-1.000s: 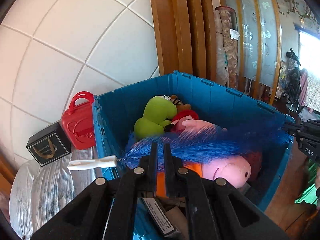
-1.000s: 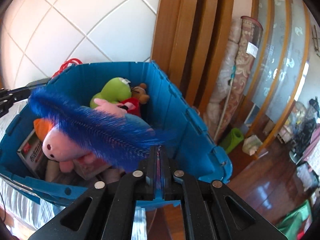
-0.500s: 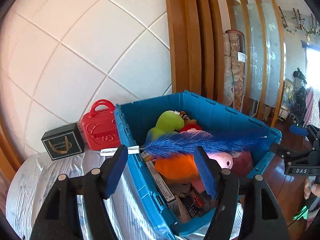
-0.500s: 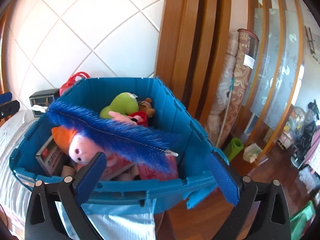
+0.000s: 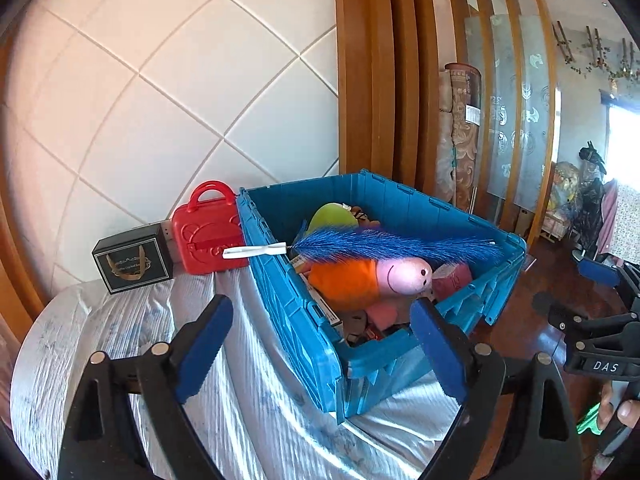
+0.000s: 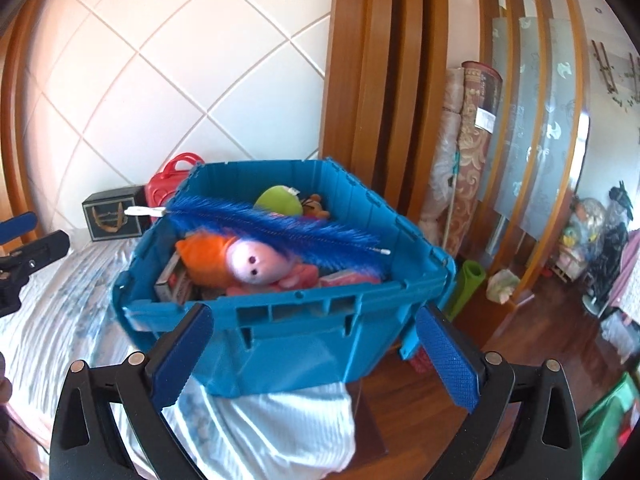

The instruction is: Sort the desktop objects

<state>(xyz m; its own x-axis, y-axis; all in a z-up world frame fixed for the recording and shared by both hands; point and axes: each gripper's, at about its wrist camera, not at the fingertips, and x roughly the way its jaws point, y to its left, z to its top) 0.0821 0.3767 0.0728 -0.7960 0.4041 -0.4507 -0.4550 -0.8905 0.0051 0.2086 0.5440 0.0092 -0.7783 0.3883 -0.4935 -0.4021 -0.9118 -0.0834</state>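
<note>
Both tools, the left tool (image 5: 322, 342) and the right tool (image 6: 314, 354), are wide apart and hold nothing. Just past them the blue brush (image 5: 394, 246) lies across the top of the blue bin (image 6: 288, 336), over a pink and orange soft toy (image 5: 374, 280). The bin sits on the covered worktop (image 5: 120, 340), beside a red toy case (image 5: 208, 230) and a black box (image 5: 132, 258).

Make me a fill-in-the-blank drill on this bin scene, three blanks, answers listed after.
1. The blue feather duster lies across the top of the blue ____.
2. Both the left gripper and the right gripper stand ____, holding nothing.
3. Left of the red toy case sits a ____ box with a gold emblem.

Answers: bin; open; black
</note>
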